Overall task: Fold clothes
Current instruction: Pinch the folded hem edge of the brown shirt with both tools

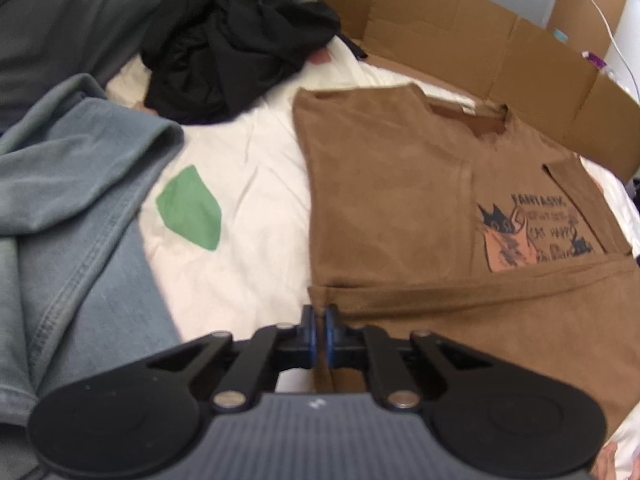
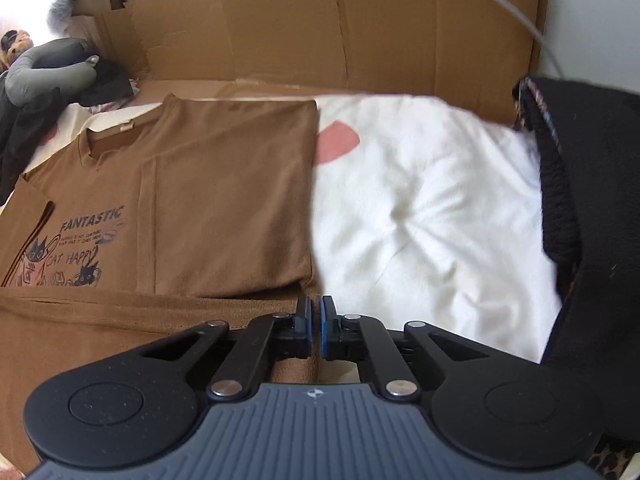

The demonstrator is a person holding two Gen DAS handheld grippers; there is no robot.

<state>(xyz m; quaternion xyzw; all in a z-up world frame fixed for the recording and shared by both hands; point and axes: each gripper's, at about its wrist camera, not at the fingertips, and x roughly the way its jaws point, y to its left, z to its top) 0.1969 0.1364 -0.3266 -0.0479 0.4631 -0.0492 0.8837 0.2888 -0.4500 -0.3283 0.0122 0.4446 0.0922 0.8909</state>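
Brown T-shirt (image 1: 384,184) lies on the bed, its near corners pinched by both grippers' clenched fingers (image 1: 308,320).

We saw a brown T-shirt (image 1: 384,184) printed with dark navy lettering and black cats on a salmon-pink patch. It lay on a white bedsheet (image 1: 248,248) patterned with a green patch (image 1: 190,208) and a pinkish-red patch (image 2: 336,142). A grey-blue garment (image 1: 72,208) and a black heap of clothes (image 1: 236,52) were there too, with tan cardboard (image 2: 340,28) behind. Both grippers were black with blue pads.
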